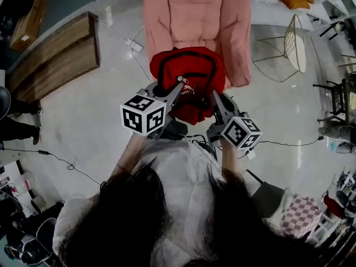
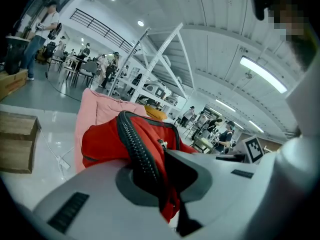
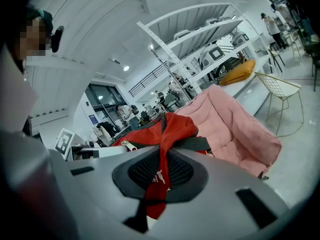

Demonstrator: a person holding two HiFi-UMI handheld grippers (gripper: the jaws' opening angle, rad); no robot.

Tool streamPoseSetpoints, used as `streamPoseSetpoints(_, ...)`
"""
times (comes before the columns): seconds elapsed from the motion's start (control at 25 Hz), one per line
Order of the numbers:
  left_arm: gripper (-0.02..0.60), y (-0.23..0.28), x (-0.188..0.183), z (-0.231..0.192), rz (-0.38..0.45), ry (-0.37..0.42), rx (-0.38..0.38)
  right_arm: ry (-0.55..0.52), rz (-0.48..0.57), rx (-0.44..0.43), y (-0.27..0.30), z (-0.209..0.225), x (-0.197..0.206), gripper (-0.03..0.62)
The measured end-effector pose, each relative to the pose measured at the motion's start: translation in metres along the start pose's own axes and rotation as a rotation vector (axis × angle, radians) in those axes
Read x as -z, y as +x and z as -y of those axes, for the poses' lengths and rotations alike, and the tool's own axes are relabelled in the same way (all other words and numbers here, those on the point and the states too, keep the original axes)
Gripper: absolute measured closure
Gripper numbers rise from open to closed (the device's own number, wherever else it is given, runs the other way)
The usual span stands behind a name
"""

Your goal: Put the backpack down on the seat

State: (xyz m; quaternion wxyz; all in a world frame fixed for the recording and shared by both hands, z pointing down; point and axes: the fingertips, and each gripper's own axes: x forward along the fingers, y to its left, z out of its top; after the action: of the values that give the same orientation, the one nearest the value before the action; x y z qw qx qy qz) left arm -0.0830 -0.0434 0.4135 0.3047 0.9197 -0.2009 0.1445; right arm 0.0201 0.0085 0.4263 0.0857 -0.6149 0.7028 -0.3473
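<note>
**Head view: red backpack [image 1: 189, 65] gripped at both sides before the pink padded seat [image 1: 194, 10]**

Nearest the person, the left hand-held gripper [image 1: 179, 82] is seen clamped tight on the backpack's black zipper edge. The right hand-held gripper [image 1: 214, 97] is pinched shut on red fabric beside a black strap. The backpack is held up between them, with its far end over the seat's front. Farther off, a wire chair [image 1: 295, 43] is seen on the glossy floor [image 1: 100, 121].

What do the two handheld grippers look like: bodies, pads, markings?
The left gripper and right gripper both have grey moulded bodies with long tapered jaws. Each carries a white cube printed with black square markers. The pads are dark with a mesh texture. The person wears a white top.
</note>
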Motion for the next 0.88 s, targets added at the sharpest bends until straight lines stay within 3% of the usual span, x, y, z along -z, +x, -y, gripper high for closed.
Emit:
streamPoseSetpoints(0.6,0.531,0.034,-0.041,-0.042,-0.013,0.004,0.032,-0.028,-0.009,0.048,0.053,0.010,-0.029,0.548)
streamPoseSetpoints(0.88,0.532,0.064,-0.060,-0.052,0.006,-0.014,-0.005,-0.036,-0.038,0.016,0.077,0.034,-0.054,0.548)
